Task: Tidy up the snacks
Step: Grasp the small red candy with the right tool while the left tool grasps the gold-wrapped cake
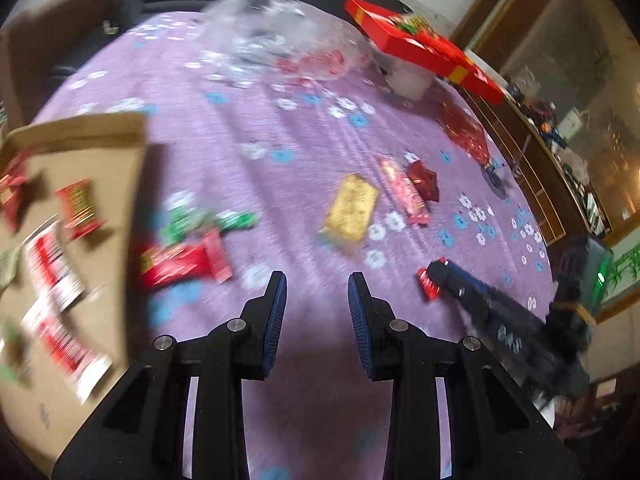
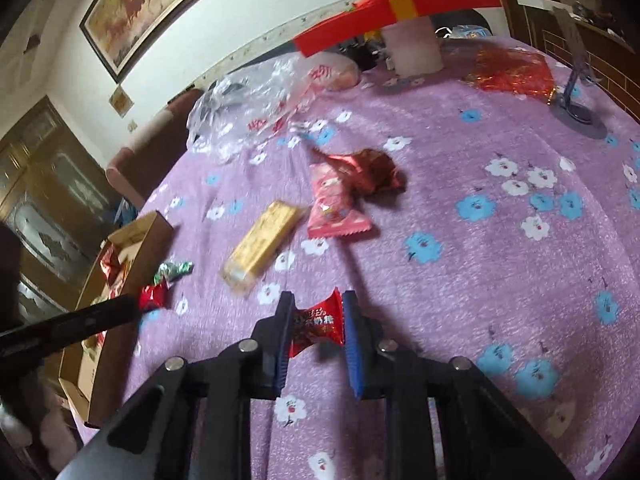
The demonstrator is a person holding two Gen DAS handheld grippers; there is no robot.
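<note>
Evidently I had the right gripper point(image 2: 316, 326) pinching a red candy point(image 2: 318, 326) above the cloth, bound for the cardboard box point(image 1: 86, 148), while the left gripper point(image 1: 317, 292) hung slightly parted, empty.

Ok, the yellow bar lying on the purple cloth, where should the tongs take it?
Grip the yellow bar across its narrow width near the middle, coming down from above. It lies flat and long, so its two long edges give parallel faces. The pink packet crowds its far end, so stay clear of that.
</note>
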